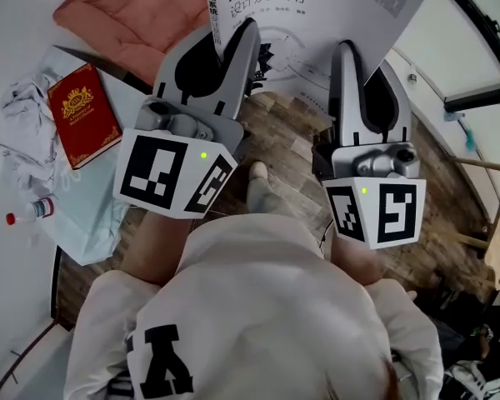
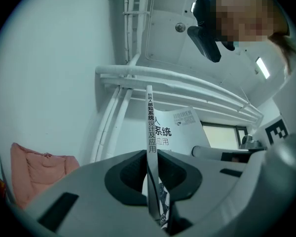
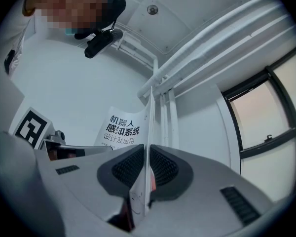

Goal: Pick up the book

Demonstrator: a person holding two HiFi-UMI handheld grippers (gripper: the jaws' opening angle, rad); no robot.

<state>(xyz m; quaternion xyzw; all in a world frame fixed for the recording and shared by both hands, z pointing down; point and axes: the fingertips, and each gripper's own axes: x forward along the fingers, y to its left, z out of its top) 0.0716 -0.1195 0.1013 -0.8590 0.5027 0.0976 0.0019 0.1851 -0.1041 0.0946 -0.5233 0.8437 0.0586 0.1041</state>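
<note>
The white book (image 1: 317,7) is held up at 12 o'clock, spine pinched by the fingers (image 2: 123,181) of the left gripper (image 1: 225,44), other edge by the right gripper (image 1: 365,61). A red book (image 1: 83,113) is seen only in the head view.

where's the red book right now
The red book lies flat at the left of the head view, beside the crumpled white cloth, just below the pink cushion in the picture and left of the left gripper.

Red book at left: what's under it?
The red book lies flat on a pale sheet, beside a crumpled white cloth. Whatever is under the sheet directly below the book is covered.
</note>
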